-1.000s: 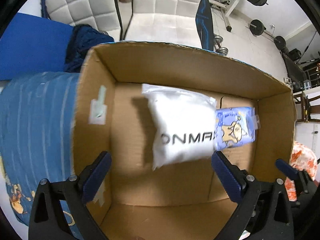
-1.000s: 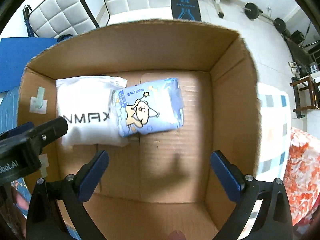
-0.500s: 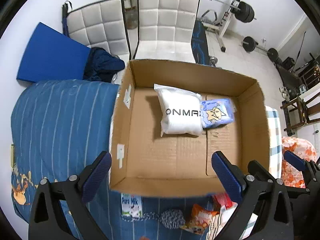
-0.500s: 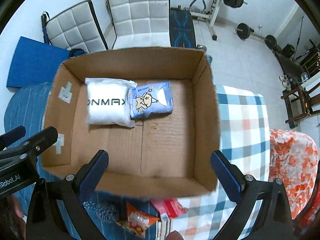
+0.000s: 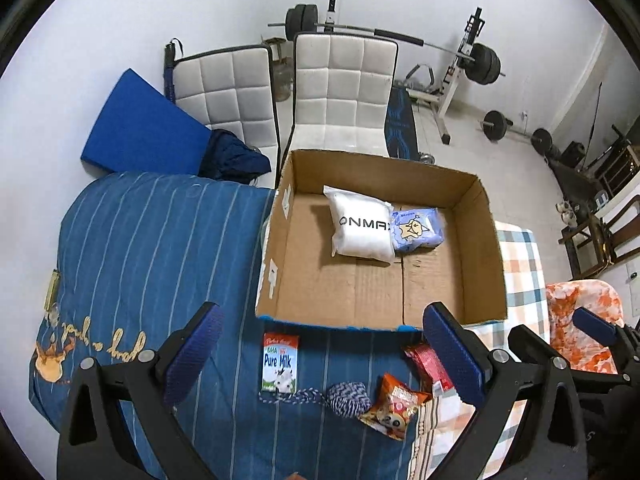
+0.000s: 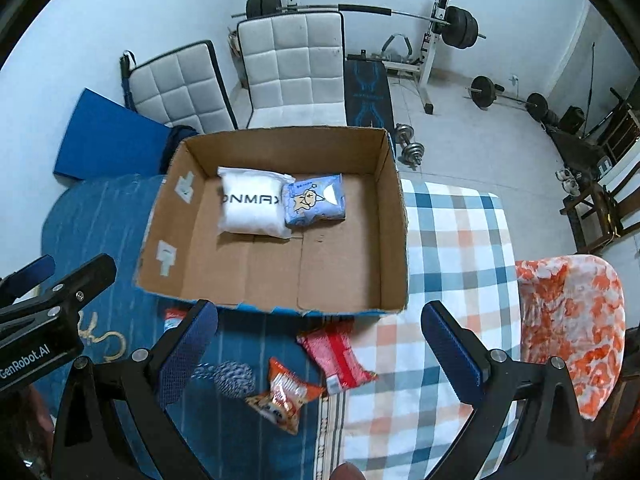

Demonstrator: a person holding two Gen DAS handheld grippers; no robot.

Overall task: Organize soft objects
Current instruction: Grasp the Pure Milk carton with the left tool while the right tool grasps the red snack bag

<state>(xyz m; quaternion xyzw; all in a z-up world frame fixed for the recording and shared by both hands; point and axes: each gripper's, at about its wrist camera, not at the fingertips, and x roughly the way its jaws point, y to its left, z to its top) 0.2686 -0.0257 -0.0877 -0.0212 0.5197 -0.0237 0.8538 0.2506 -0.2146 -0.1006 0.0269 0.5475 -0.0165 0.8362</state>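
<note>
Both grippers hang wide apart w/ nothing between the fingers: left gripper [image 5: 320,354] and right gripper [image 6: 320,354] sit above the near edge of the cardboard box [image 5: 486,248], over the loose items on the bed.

Task things: white pack [image 5: 363,226] and blue cartoon pack [image 5: 416,230] lie flat inside the box, toward the far wall, touching side by side. Outside, just in front of the box's near wall: red pouch [image 6: 340,354], orange snack bag [image 6: 286,394], blue-white yarn ball [image 6: 234,378], and a milk carton [image 5: 280,362].

Handling, my guess: snack bag is light, crinkly, air-filled, prob slippery film, so pinch a crimped end seam, not the puffed middle. Yarn ball is soft and squashy; grab across the body, and its loose cord tail may drag. Red pouch looks limp; take it at mid-width. Carton is stiffer, arguably not a soft item.

Outward: striped blue bedcover [image 5: 152,248] on the left, checked blanket [image 6: 456,264] on the right, gym gear behind.

View diffs: left cam shows the carton whole; right cam shows only its top corner past a finger, but gives the red pouch fully, whereas the left cam's finger partly covers it.
</note>
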